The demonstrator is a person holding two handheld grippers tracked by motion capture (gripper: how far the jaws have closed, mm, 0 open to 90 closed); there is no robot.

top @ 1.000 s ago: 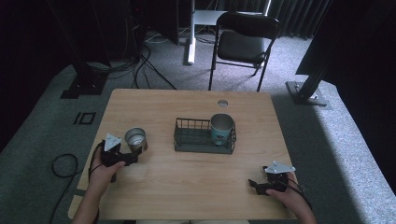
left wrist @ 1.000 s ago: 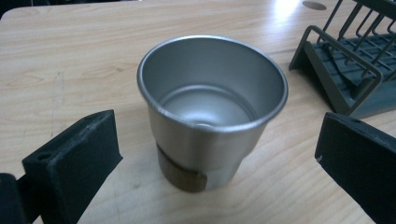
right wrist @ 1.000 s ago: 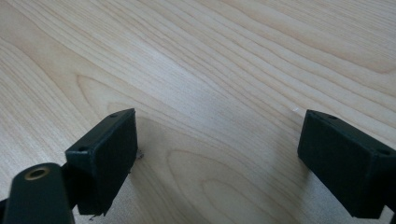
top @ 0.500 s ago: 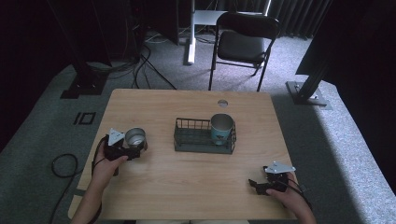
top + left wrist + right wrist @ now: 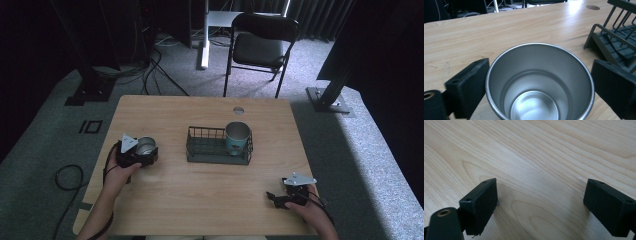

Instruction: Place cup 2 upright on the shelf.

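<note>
An empty steel cup (image 5: 146, 146) stands upright on the left side of the wooden table (image 5: 200, 200). My left gripper (image 5: 148, 153) reaches around it from the near left. In the left gripper view the cup (image 5: 540, 82) sits between the two black jaws, which have just been closing, and both pads (image 5: 471, 85) now meet its rim. My right gripper (image 5: 274, 197) rests low at the table's near right corner. Its jaws stand wide open over bare wood (image 5: 541, 202), with nothing between them.
A dark wire basket (image 5: 207, 150) stands at the table's middle with a teal cup (image 5: 238, 137) upright in its right end. The basket's corner (image 5: 614, 32) is close to the right of the steel cup. A cable hole (image 5: 238, 110) lies behind; a folding chair (image 5: 262, 47) stands beyond.
My left gripper has slid right and forward up to the steel cup, bringing its jaws around it. The right gripper has stayed still.
</note>
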